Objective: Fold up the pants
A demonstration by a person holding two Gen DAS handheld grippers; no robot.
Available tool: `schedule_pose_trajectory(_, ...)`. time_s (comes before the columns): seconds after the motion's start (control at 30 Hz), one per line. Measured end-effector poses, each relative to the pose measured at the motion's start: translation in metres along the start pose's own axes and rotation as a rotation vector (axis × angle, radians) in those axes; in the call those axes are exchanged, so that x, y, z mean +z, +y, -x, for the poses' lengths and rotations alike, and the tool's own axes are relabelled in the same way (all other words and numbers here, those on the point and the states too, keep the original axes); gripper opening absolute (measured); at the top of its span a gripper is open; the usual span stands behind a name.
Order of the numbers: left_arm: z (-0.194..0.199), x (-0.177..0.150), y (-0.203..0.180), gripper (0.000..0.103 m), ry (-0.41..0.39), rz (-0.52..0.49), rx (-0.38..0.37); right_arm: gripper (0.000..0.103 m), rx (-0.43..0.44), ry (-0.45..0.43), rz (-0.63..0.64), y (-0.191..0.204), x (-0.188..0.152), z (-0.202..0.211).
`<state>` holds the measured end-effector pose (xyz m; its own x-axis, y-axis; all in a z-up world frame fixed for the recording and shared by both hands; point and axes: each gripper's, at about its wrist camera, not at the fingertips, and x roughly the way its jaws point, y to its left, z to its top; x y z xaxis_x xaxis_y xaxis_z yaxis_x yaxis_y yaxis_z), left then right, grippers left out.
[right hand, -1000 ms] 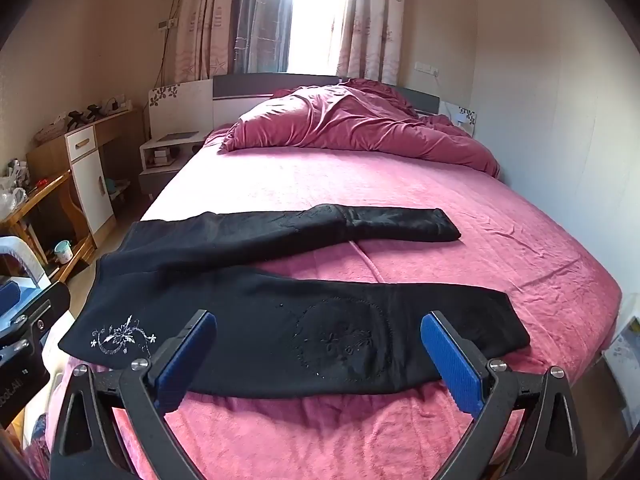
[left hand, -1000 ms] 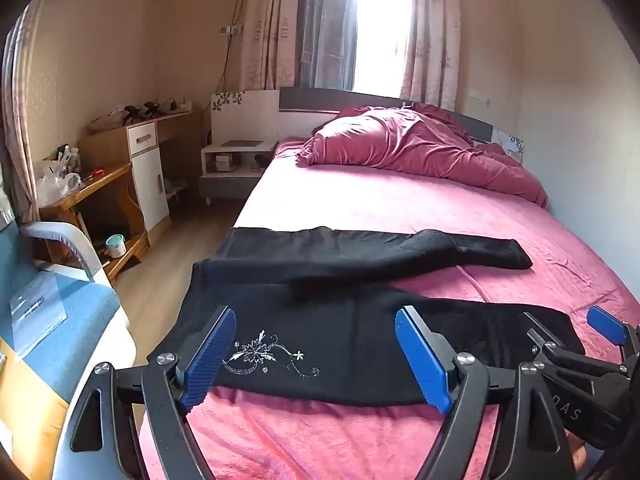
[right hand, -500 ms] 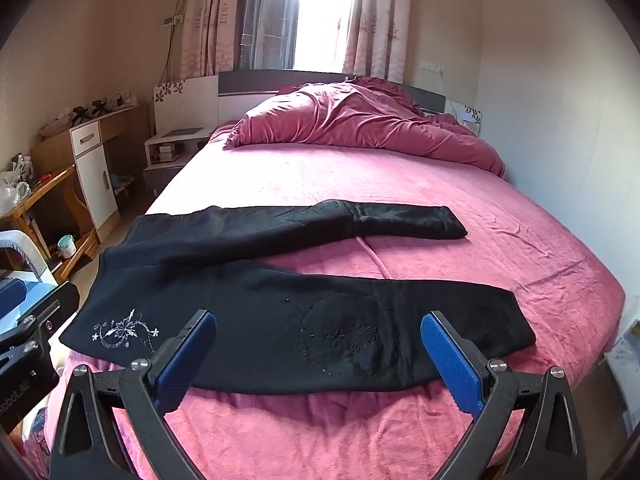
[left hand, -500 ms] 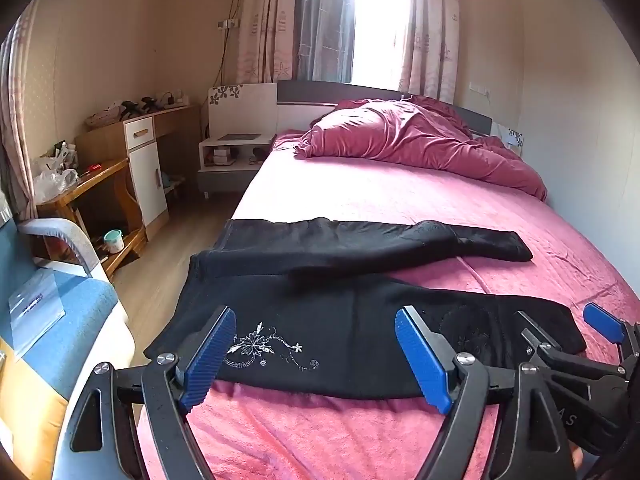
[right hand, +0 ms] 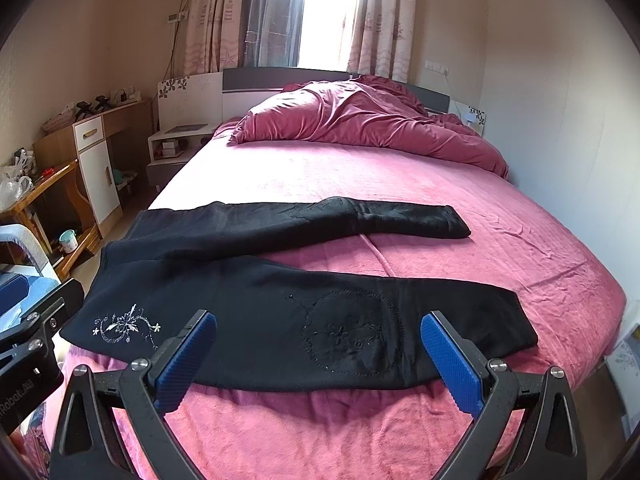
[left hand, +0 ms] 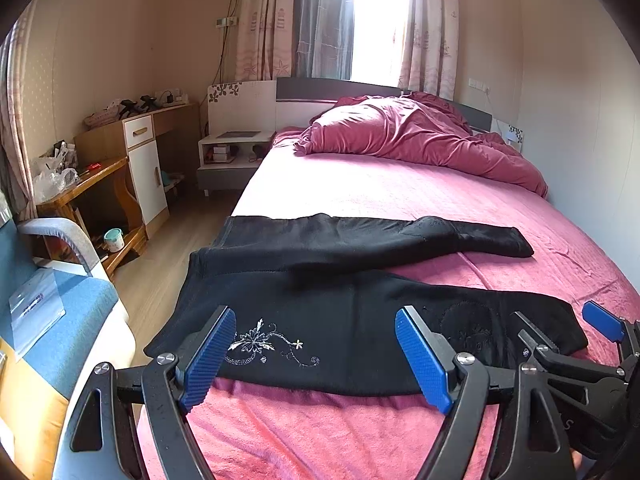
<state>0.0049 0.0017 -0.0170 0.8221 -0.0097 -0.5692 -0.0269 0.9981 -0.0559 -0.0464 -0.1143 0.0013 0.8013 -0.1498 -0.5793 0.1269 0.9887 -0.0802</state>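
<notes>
Black pants (left hand: 360, 316) lie spread flat across the near end of the pink bed (left hand: 400, 192), waist at the left, both legs running right and splayed apart. A silver flower embroidery (left hand: 264, 344) sits near the waist. The pants also show in the right wrist view (right hand: 280, 312). My left gripper (left hand: 316, 356) is open and empty, hovering over the near edge by the embroidery. My right gripper (right hand: 318, 360) is open and empty, over the near leg's embroidered circle (right hand: 352, 332). The right gripper also shows in the left wrist view (left hand: 600, 344).
A crumpled maroon duvet (left hand: 416, 136) lies at the head of the bed. A nightstand (left hand: 232, 156), wooden desk and cabinet (left hand: 120, 168) stand at the left. A blue chair (left hand: 52, 320) is close at the near left. A wall runs along the right.
Both grippers have pulled back and risen a little, so the pants sit lower and farther in view. The pants have not moved. Both grippers stay open.
</notes>
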Motion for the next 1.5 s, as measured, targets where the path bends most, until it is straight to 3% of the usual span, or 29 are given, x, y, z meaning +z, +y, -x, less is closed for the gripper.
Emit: schedule_pose_trajectory(1.5,-0.016,-0.008,0.007,0.084,0.039,0.010,0.025,0.103,0.028,0.055,-0.019,-0.005,-0.016,-0.022)
